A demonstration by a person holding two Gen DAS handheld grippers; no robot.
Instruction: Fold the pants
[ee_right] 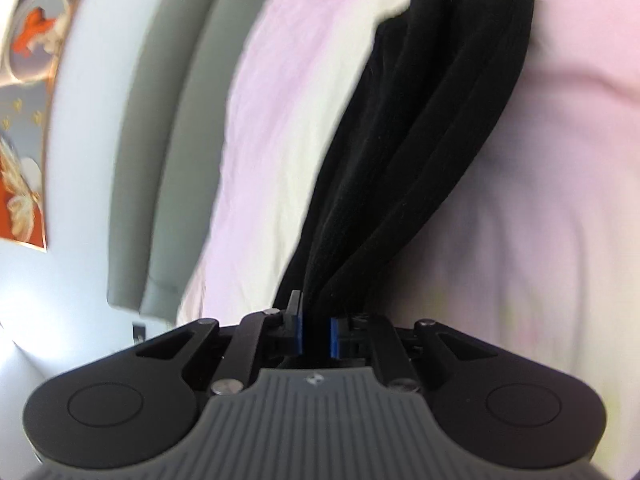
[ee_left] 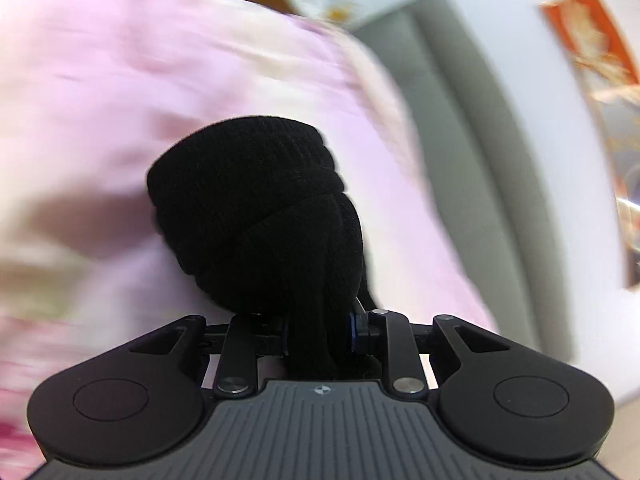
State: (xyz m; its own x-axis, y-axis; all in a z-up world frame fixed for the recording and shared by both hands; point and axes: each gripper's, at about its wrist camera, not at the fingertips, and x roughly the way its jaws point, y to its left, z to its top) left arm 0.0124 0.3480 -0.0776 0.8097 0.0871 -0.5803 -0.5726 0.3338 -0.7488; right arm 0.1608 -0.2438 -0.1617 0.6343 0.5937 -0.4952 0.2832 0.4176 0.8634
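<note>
Here my left gripper [ee_left: 318, 332] is closed tight on a bunched wad of the black pants [ee_left: 256, 216], which bulges out in front of my fingers and hides their tips. My right gripper [ee_right: 318, 332] is clamped on another part of the pants [ee_right: 432, 132], the blue pads [ee_right: 335, 338] pressed to the cloth, and the fabric runs away from me in long folds. Behind it all lies a blurred pink bedsheet [ee_right: 520, 220], with a grey headboard [ee_right: 176, 152] against a white wall [ee_left: 520, 80] and an orange picture [ee_left: 592, 52].

Pink, rumpled bed cover [ee_right: 256, 128]; black pants [ee_right: 432, 128] hang before it.
</note>
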